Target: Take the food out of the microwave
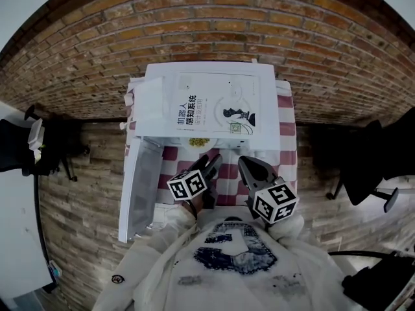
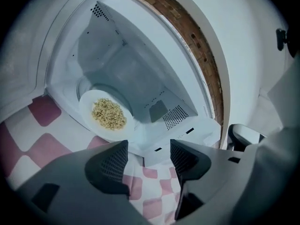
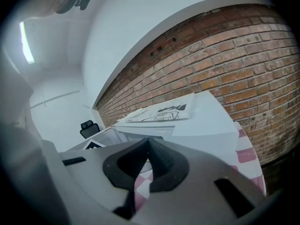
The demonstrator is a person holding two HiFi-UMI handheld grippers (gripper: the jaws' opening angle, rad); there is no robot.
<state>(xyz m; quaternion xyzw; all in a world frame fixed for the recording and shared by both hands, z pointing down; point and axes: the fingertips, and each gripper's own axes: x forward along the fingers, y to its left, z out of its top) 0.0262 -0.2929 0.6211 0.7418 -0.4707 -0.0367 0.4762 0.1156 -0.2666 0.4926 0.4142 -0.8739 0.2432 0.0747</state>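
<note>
**Left gripper** (image 2: pixel 149 159): jaws stand wide apart with nothing between them; only checked cloth and the microwave's front sill show through the gap. It points slightly downward at the oven mouth, near the opening but not yet inside.

**Right gripper** (image 3: pixel 148 148): jaws closed together at the tips, holding nothing. It hangs to the right of the left one, short of the oven, and looks idle.

**Plate of food** (image 2: pixel 108 115): white plate carrying a pile of pale yellow grain or noodle. It sits on the cavity floor, toward the front and left of the left gripper's line. Touched by neither tool.

**Microwave** (image 1: pixel 214 135): white, with its door (image 1: pixel 139 188) swung fully open to the left and a printed sheet (image 1: pixel 217 105) lying on its top.

**Tablecloth** (image 2: pixel 43 110): pink-and-white check, under the oven.

**Step in hand, as judged:** the door is open and the approach to the plate is beginning.

**Next move calls for:** carrying the open left jaws forward and a little left to straddle the plate's near rim, then closing firmly and drawing it out level so the food does not slide off.
</note>
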